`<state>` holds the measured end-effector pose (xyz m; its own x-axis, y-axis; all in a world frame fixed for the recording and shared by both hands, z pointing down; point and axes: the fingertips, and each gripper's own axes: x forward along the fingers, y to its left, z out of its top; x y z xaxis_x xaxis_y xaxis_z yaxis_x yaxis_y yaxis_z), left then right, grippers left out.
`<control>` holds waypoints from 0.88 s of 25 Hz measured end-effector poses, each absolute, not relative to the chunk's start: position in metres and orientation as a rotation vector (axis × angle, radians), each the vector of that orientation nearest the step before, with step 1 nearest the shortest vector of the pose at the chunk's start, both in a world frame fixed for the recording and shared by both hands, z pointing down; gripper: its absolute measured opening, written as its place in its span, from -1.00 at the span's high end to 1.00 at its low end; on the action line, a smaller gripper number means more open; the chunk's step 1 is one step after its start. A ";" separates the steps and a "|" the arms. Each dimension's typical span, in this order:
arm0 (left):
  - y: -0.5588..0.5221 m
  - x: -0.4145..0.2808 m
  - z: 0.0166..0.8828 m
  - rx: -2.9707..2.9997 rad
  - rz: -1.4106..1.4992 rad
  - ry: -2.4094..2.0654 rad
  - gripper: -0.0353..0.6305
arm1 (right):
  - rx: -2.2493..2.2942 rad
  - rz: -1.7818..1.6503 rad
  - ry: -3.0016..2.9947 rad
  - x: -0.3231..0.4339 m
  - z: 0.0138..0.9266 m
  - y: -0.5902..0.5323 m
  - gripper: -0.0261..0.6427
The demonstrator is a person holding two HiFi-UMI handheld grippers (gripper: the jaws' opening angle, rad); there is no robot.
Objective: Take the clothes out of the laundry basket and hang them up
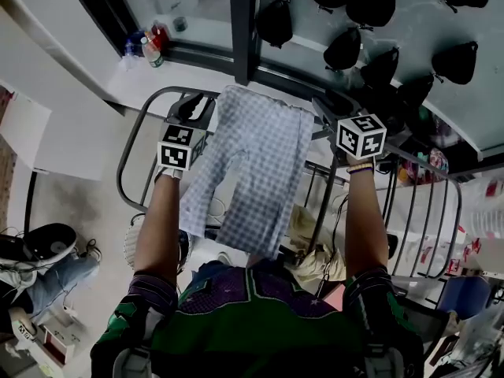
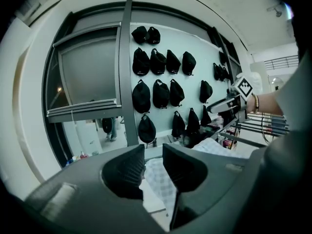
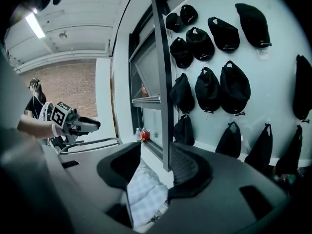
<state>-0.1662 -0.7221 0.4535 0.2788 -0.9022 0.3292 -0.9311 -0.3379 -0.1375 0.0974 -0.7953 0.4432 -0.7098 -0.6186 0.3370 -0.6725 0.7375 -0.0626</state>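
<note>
- Drying rack (image 1: 124,152): metal rails, standing in front of us below a window and a wall hung with dark caps (image 1: 370,2).
- Checked cloth (image 1: 256,172): draped over the rack's far top rail. It is spread between the two grippers, and a long fall hangs down on our side.
- Beige clothes (image 1: 313,249): a bundle low under the rack, right of centre. We cannot tell if it sits in a basket. We judge these are left to hang.
- Left gripper (image 1: 189,110): at the cloth's upper left corner, released. Its own view shows the jaws apart, with the checked cloth (image 2: 163,184) in the gap below them and the pads not pressing.
- Right gripper (image 1: 335,105): at the upper right corner, also released. The jaws are apart and the cloth (image 3: 144,191) lies loose beneath them.
- Risk 1: nothing grips the cloth. If most of its weight hangs on our side, it may creep off the rail.
- Risk 2: if we draw the grippers back low, a pad could snag the fabric and pull a corner down or bunch it.
</note>
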 end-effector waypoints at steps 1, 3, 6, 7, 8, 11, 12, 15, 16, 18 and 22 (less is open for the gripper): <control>-0.716 -0.168 0.452 2.447 0.536 -1.759 0.52 | 1.011 0.254 -2.645 0.096 0.441 -0.790 0.42; -0.703 -0.172 0.448 2.449 0.525 -1.765 0.52 | 1.014 0.243 -2.644 0.093 0.436 -0.778 0.42; -0.683 -0.176 0.440 2.452 0.496 -1.775 0.52 | 1.024 0.230 -2.646 0.090 0.427 -0.760 0.42; -0.676 -0.178 0.437 2.454 0.487 -1.777 0.52 | 1.027 0.225 -2.647 0.089 0.424 -0.753 0.42; -0.669 -0.180 0.435 2.455 0.480 -1.779 0.52 | 1.029 0.220 -2.647 0.087 0.420 -0.746 0.42; -0.647 -0.185 0.428 2.462 0.464 -1.782 0.53 | 1.040 0.199 -2.645 0.084 0.410 -0.725 0.42; -0.640 -0.187 0.426 2.466 0.457 -1.783 0.53 | 1.047 0.192 -2.644 0.083 0.407 -0.718 0.42; -0.618 -0.193 0.418 2.478 0.434 -1.787 0.53 | 1.068 0.168 -2.639 0.082 0.395 -0.695 0.42; -0.610 -0.196 0.415 2.484 0.423 -1.787 0.53 | 1.076 0.158 -2.636 0.081 0.391 -0.687 0.42; -0.595 -0.199 0.409 2.495 0.397 -1.784 0.53 | 1.093 0.137 -2.630 0.080 0.382 -0.671 0.42; -0.564 -0.202 0.398 2.518 0.345 -1.769 0.53 | 1.132 0.104 -2.623 0.082 0.367 -0.636 0.42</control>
<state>-0.2016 -0.5640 0.3980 0.3225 -0.9236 0.2071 -0.9337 -0.3464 -0.0908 0.0820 -0.6360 0.3669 -0.6529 -0.7020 0.2846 -0.7222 0.6901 0.0455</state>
